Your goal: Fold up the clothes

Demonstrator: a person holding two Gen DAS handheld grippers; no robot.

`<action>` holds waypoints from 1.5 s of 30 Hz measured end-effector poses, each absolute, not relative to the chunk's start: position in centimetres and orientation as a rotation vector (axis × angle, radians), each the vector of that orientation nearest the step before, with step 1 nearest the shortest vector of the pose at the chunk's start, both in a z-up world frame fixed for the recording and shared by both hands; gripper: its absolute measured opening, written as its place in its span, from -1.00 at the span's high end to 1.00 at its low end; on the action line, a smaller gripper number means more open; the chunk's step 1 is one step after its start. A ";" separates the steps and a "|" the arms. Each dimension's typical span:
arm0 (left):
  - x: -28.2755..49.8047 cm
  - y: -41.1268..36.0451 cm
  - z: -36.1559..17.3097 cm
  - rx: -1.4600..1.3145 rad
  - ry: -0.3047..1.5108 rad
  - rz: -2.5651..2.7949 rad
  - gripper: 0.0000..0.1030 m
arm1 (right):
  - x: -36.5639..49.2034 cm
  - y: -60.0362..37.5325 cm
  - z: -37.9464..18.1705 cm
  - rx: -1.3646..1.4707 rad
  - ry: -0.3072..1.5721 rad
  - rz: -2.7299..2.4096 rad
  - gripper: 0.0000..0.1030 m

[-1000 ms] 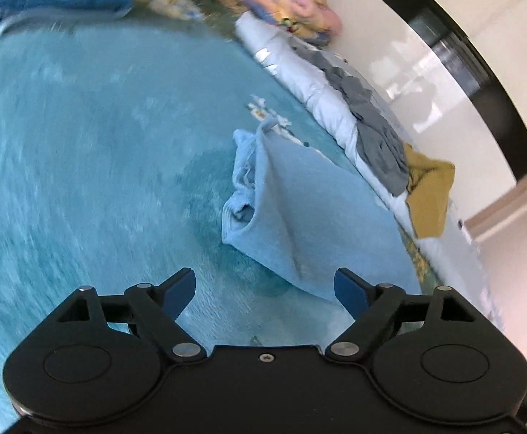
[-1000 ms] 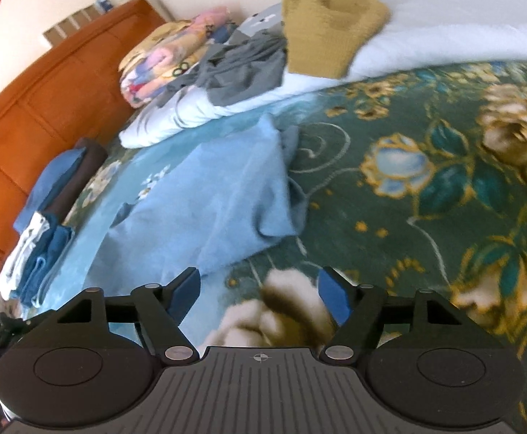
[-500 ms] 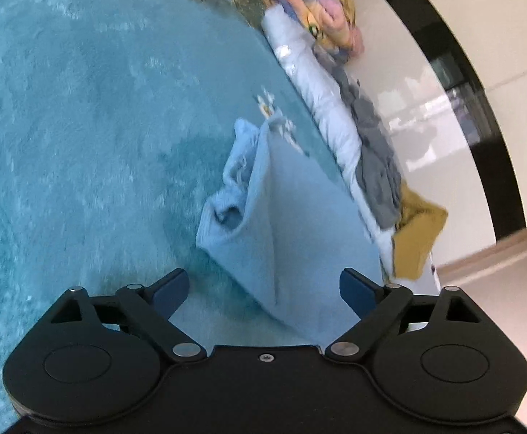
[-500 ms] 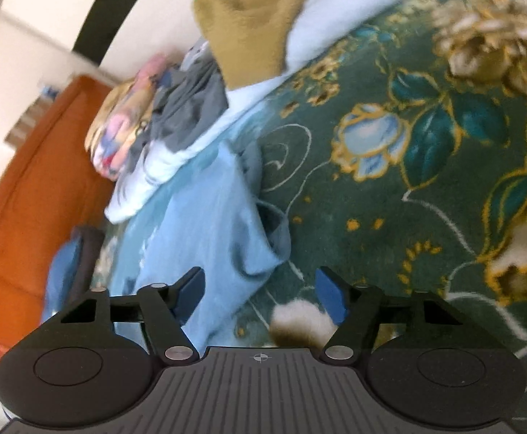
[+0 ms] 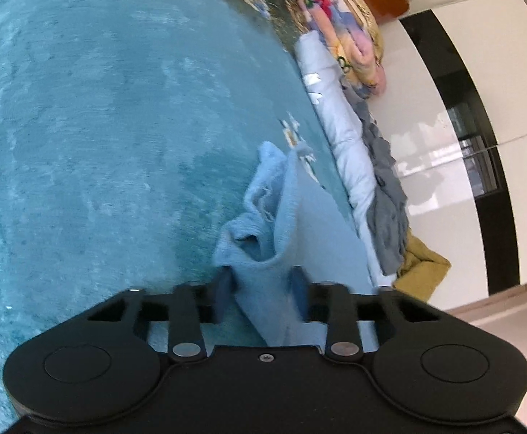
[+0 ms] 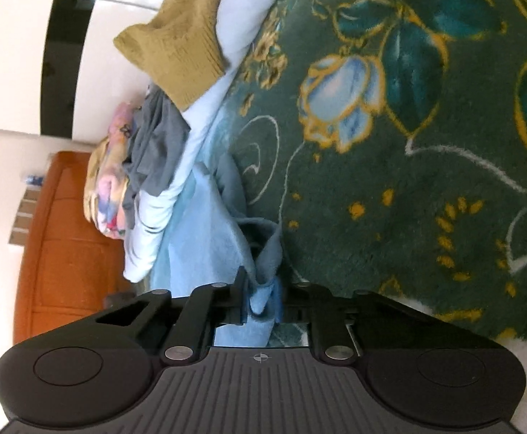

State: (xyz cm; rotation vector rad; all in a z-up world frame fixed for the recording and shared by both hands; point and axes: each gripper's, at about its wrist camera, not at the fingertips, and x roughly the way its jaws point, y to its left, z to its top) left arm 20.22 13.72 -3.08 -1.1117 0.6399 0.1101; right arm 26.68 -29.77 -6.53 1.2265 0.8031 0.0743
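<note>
Left gripper (image 5: 261,291): half a second ago my jaws stood wide, short of the cloth; now they have closed onto the near edge of the light blue garment (image 5: 299,224), cloth pinched between the pads.

Right gripper (image 6: 261,298): same change; it was spread open a moment back and now grips a bunched fold of the same garment, fabric spilling out between the fingers.

Garment: it lies rumpled on the bed's teal blanket (image 5: 100,126), near the side where the white quilt (image 5: 339,133) runs along the bed's edge, partly over the green floral blanket (image 6: 426,126).

Other clothes: a grey piece (image 5: 390,217) and a mustard knit (image 6: 180,47) rest on the quilt, apart from what I hold.

Meaning: with both ends gripped, I judge the piece is ready to be lifted and spread or folded over; which one, I cannot tell.

Risk: the right grip holds a wad, so the layers may slip unevenly.
</note>
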 end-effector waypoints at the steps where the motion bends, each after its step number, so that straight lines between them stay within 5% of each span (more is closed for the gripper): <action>1: 20.2 13.8 -3.2 -1.109 0.641 0.120 0.82 | 26.7 -29.8 -6.3 1.210 0.798 0.078 0.84; 15: 20.0 14.1 -3.5 -1.127 0.649 0.116 0.87 | 27.1 -31.8 -4.6 1.083 0.788 0.099 0.88; 20: 19.9 14.0 -3.3 -1.155 0.672 0.068 0.40 | 26.2 -31.9 -5.1 1.107 0.822 0.125 0.59; 27: 21.3 13.3 -3.1 -1.090 0.672 0.051 0.36 | 26.5 -30.5 -5.7 1.093 0.822 0.146 0.41; 30: 21.9 13.3 -3.0 -1.073 0.677 0.066 0.47 | 27.7 -29.8 -5.8 1.095 0.833 0.140 0.41; 32: 22.3 13.2 -2.9 -1.048 0.690 0.085 0.79 | 28.4 -29.5 -5.8 1.100 0.832 0.131 0.41; 35: 22.8 13.1 -2.7 -1.010 0.713 0.114 0.84 | 29.0 -29.0 -5.4 1.084 0.835 0.128 0.42; 38: 23.0 13.0 -2.1 -0.994 0.724 0.138 0.88 | 29.2 -28.6 -5.0 1.058 0.840 0.131 0.84; 45: 21.7 12.6 0.9 -0.910 0.669 0.151 0.94 | 28.2 -27.8 -2.8 0.995 0.790 0.176 0.90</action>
